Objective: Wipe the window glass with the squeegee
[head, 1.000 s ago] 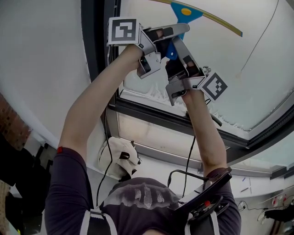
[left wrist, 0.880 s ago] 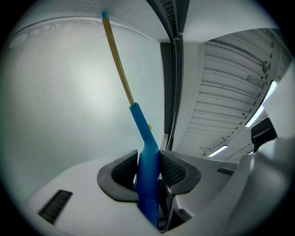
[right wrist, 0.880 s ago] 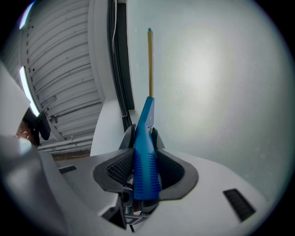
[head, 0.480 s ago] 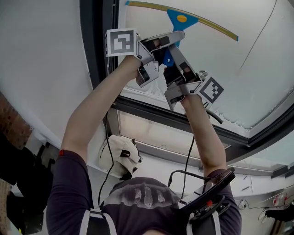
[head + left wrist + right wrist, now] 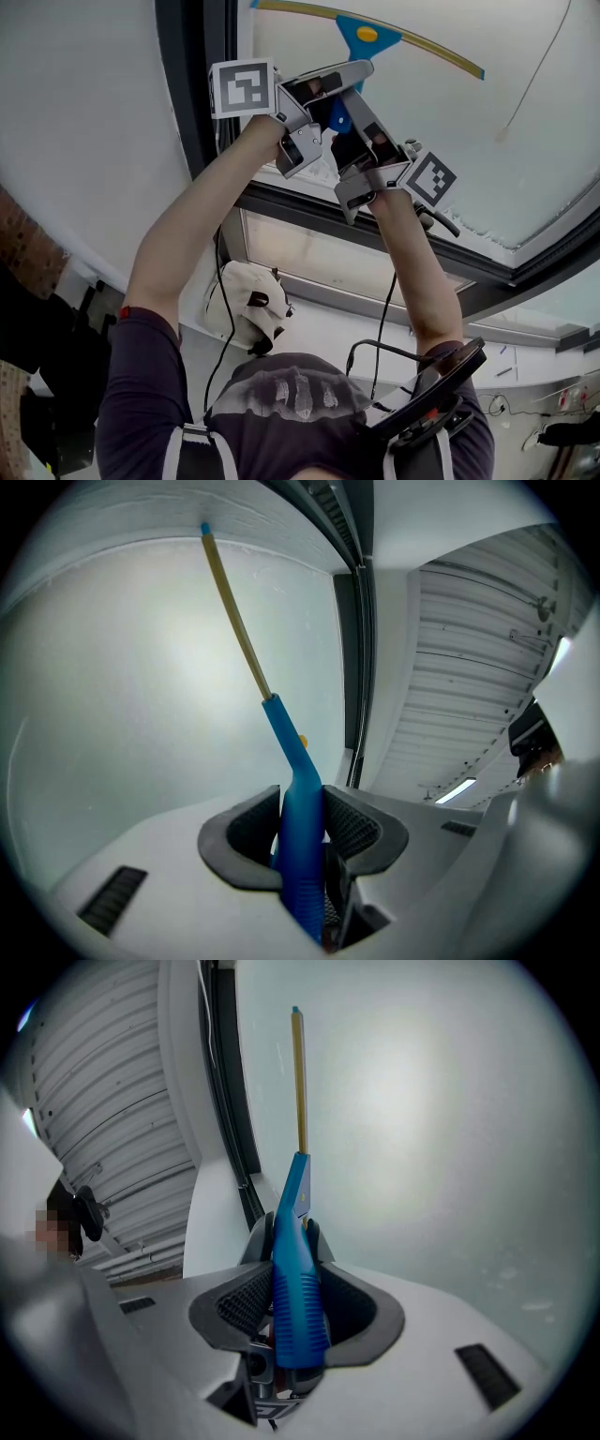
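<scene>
Gripping the squeegee [image 5: 367,36] by its blue handle with left tool [image 5: 302,822] and right tool [image 5: 298,1307] together, doubling up for steady pressure. Holding the blade seemingly against the window glass [image 5: 525,169], upper centre of frame, poised for a stroke.

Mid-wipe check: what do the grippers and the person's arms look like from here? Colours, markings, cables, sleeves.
The left gripper and right gripper both have light grey bodies with dark, mesh-textured pads. Each carries a white cube printed with black square markers. Thin black cables hang below them. The person wears a dark short-sleeved shirt, and the forearms are bare.
</scene>
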`<action>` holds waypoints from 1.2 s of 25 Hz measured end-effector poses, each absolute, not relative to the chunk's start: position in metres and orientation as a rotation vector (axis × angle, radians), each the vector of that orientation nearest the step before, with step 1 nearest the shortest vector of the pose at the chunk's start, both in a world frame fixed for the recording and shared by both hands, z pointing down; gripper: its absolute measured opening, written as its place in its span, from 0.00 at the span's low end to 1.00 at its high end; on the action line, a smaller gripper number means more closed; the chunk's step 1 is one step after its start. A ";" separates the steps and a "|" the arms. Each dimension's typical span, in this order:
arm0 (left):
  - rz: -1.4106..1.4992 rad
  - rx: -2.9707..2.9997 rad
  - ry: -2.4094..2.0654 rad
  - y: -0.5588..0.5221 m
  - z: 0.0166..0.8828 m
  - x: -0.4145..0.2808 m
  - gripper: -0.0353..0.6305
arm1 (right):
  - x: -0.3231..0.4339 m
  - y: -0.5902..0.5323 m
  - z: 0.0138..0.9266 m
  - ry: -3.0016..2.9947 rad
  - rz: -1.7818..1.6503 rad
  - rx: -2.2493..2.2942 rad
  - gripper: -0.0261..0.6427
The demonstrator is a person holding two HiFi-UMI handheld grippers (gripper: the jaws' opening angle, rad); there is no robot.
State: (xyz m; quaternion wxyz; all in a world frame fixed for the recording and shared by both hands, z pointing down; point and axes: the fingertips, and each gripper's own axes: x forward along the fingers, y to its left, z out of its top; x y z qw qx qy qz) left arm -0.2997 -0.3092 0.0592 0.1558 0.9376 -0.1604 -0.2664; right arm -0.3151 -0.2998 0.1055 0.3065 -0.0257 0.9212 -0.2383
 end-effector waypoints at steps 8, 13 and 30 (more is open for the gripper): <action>-0.807 2.619 -0.451 -0.299 0.122 -0.294 0.27 | -0.308 -0.288 0.169 2.476 -0.686 -0.081 0.26; -0.799 2.579 -0.461 -0.300 0.137 -0.293 0.27 | -0.307 -0.287 0.182 2.480 -0.738 -0.088 0.26; -0.789 2.518 -0.466 -0.295 0.188 -0.295 0.27 | -0.307 -0.279 0.232 2.473 -0.838 -0.121 0.26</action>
